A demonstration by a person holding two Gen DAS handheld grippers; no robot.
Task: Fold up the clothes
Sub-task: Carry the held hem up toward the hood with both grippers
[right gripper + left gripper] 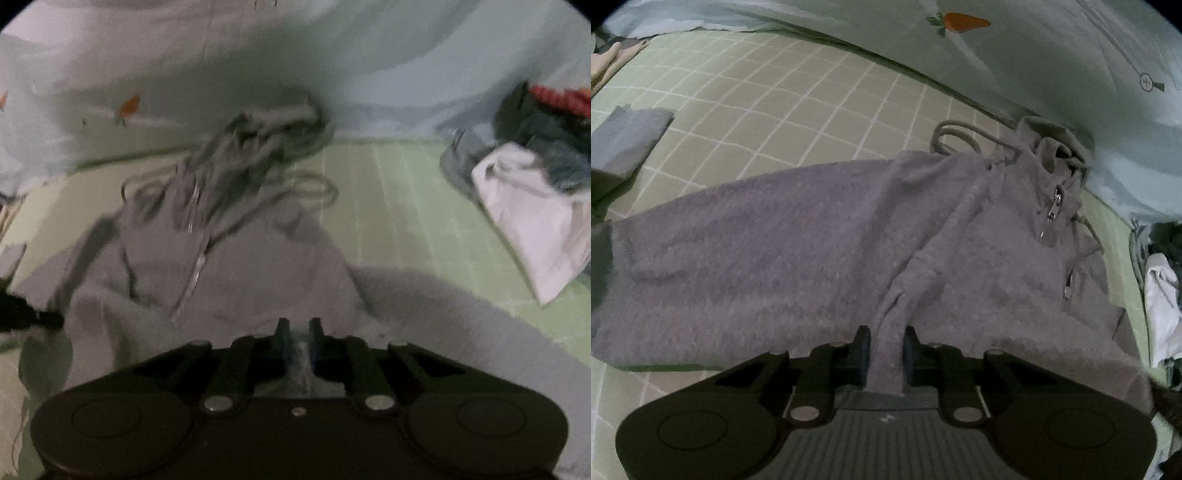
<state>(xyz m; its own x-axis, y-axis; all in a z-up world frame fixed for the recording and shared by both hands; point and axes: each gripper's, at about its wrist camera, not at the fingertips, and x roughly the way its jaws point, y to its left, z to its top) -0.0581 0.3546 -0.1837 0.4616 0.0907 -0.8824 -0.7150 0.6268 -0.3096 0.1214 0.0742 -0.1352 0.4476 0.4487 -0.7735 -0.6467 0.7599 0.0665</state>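
Note:
A grey fleece hoodie (798,240) with a zip and drawstrings lies spread on a green checked bed sheet (798,107). My left gripper (886,338) is shut on a pinched ridge of its fabric, which runs up between the two black fingers. The hood and drawstring loops (960,138) lie at the far right, by the quilt. In the blurred right wrist view the same hoodie (221,266) lies ahead, its zip running up the middle. My right gripper (298,328) is shut on a thin fold of that grey fabric near its closer edge.
A pale quilt with a carrot print (964,21) is bunched along the far side. A folded grey garment (624,140) sits at the left. A heap of clothes with a white piece (532,206) on top lies at the right. Bare green sheet (406,206) lies between the heap and the hoodie.

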